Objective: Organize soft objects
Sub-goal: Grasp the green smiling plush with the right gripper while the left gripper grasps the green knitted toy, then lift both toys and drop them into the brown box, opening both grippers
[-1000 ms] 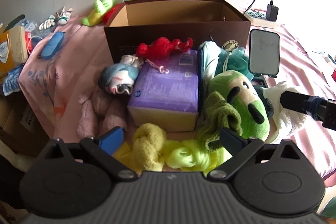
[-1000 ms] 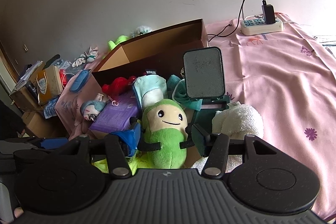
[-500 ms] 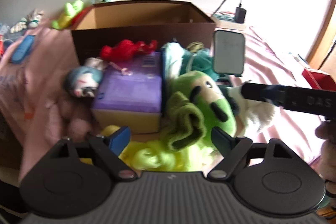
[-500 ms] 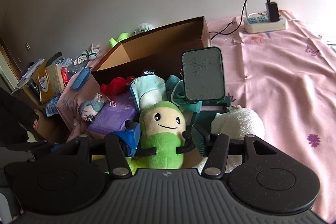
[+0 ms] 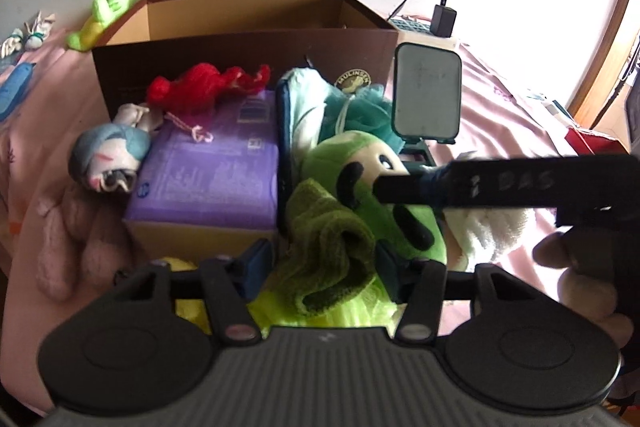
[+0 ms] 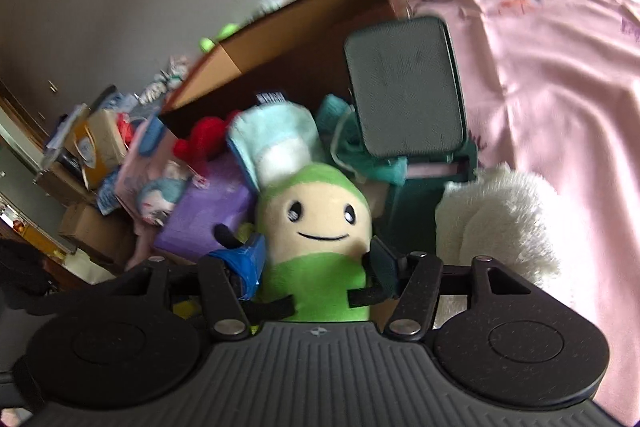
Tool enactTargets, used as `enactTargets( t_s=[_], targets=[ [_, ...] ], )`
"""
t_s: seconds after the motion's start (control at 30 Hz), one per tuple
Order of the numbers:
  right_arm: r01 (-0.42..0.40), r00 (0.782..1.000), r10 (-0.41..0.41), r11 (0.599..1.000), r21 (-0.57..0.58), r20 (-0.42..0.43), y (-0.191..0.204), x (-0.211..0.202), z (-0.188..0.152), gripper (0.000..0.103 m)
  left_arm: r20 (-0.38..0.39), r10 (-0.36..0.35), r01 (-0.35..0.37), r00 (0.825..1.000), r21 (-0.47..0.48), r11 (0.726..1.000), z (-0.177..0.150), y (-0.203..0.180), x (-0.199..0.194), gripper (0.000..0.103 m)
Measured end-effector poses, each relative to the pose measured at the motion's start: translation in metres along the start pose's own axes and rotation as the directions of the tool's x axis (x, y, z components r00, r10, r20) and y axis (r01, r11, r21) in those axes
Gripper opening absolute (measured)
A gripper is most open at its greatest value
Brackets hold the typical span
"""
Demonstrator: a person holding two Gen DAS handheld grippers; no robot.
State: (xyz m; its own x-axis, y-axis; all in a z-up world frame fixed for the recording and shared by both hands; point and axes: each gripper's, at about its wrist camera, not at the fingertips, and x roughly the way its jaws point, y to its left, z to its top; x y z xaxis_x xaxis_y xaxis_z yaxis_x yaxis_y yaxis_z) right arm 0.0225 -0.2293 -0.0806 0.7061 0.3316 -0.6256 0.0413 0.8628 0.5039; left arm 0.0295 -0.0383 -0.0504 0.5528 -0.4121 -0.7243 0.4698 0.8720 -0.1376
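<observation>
Your left tool is closing, with the crumpled green cloth between its fingers, though the pads do not yet look pressed in. That cloth lies on the yellow-green fluff at the front of the heap, just in front of the green plush doll. If you close too low you may catch the fluff with it and drag both up; too shallow, and a single fold could slip out as you lift.

Your right tool sits astride the doll's body, its fingers touching or nearly touching each side; I cannot tell whether it is truly clenched, as the picture is blurred. The two tools are working close together, so they could knock each other.

The brown box stands behind the heap. Pulling the doll out may tip the purple pack, the folded blue cloth or the standing dark green panel leaning near it.
</observation>
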Motion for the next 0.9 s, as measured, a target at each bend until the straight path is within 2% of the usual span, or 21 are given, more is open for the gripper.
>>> enactTargets(
  t_s=[0.03,0.07,0.17,0.23,0.43,0.57,0.67,0.8,0.9],
  targets=[
    [-0.006,1.000,0.006,1.000,0.012,-0.009,-0.002,0.002,0.000,0.045,-0.005,-0.009,0.009,1.000,0.001,1.000,0.000,0.001,0.001,0.037],
    [-0.015,1.000,0.015,1.000,0.016,-0.012,-0.003,0.002,-0.001,0.045,-0.007,-0.018,0.018,1.000,0.000,1.000,0.000,0.001,0.002,0.030],
    [-0.025,1.000,0.025,1.000,-0.011,0.001,-0.002,-0.001,-0.003,0.038,0.007,-0.015,0.015,1.000,0.014,1.000,0.000,0.000,0.000,0.022],
    [-0.041,0.999,0.042,0.999,-0.013,0.009,-0.005,-0.004,-0.002,0.028,0.017,-0.017,0.016,1.000,0.015,1.000,0.000,-0.001,-0.003,0.019],
    [-0.098,0.992,0.097,0.995,0.013,0.081,-0.007,-0.022,0.002,0.023,0.092,-0.058,0.056,0.994,0.022,0.998,0.008,-0.007,-0.027,0.018],
    [-0.139,0.980,0.133,0.990,0.030,0.145,-0.007,-0.052,0.014,0.023,0.158,-0.116,0.112,0.981,0.037,0.993,0.025,-0.015,-0.048,0.017],
    [-0.159,0.964,0.152,0.987,0.015,0.219,-0.004,-0.076,0.035,0.023,0.228,-0.145,0.129,0.963,0.083,0.988,0.049,-0.022,-0.069,0.017],
    [-0.172,0.945,0.167,0.985,-0.007,0.281,0.005,-0.085,0.075,0.023,0.297,-0.169,0.132,0.940,0.138,0.981,0.090,-0.024,-0.086,0.017],
    [-0.166,0.934,0.164,0.986,-0.023,0.319,0.014,-0.079,0.111,0.023,0.342,-0.143,0.083,0.929,0.184,0.979,0.128,-0.021,-0.088,0.017]
  ],
)
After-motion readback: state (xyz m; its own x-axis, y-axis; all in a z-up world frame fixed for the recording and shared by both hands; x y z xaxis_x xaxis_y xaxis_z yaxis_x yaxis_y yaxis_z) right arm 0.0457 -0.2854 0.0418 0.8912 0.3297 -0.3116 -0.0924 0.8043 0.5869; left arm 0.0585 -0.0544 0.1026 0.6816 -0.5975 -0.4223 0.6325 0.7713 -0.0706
